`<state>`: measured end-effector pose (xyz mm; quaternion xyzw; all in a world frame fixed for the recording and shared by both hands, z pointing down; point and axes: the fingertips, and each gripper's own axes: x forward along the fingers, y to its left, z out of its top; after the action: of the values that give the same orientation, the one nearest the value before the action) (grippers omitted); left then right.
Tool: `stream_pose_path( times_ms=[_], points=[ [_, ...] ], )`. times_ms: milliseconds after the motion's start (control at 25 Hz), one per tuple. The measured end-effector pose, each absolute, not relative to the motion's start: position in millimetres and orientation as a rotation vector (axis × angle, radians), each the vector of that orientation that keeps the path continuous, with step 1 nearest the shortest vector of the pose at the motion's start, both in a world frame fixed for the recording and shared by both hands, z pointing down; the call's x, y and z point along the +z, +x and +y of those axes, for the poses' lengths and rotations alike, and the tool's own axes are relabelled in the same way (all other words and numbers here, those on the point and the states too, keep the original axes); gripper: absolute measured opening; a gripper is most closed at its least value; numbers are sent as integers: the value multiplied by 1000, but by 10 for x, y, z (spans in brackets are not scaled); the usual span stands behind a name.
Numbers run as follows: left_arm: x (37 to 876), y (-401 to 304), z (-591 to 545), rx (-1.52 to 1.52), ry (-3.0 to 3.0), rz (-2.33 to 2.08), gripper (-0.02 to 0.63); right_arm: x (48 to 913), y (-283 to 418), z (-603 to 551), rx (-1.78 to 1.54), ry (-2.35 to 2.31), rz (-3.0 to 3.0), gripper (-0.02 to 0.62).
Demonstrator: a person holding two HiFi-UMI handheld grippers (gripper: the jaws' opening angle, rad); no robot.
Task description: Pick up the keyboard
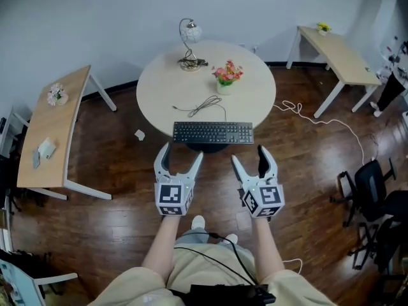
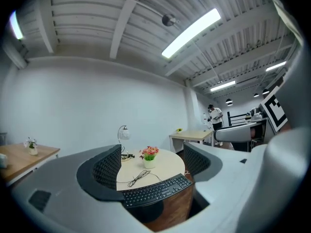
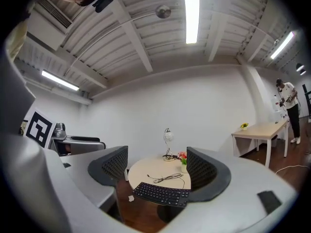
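Observation:
A black keyboard lies along the near edge of the round beige table, its loose cable coiled behind it. The keyboard also shows between the left gripper's jaws, and the keyboard between the right gripper's jaws. My left gripper is open, hovering just short of the keyboard's left end. My right gripper is open too, just short of the keyboard's right end. Both hold nothing and touch nothing.
A small flower pot and a desk lamp stand on the round table behind the keyboard. A wooden desk is at the left, another desk at the back right, a black chair at the right. A white cable runs on the floor.

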<state>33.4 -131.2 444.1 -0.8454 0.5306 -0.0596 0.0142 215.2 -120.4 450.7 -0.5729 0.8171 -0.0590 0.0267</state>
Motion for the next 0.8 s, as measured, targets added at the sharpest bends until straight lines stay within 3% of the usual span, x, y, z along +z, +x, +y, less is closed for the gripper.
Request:
stream_pose_path(
  times_ms=[400, 800],
  points=[
    [4446, -198, -1856, -83, -2680, 1626, 380, 4452, 1655, -1663, -88, -1826, 2547, 385],
    [4706, -160, -2550, -169, -2676, 1673, 380, 4624, 1890, -2411, -131, -1835, 2560, 385]
  ],
)
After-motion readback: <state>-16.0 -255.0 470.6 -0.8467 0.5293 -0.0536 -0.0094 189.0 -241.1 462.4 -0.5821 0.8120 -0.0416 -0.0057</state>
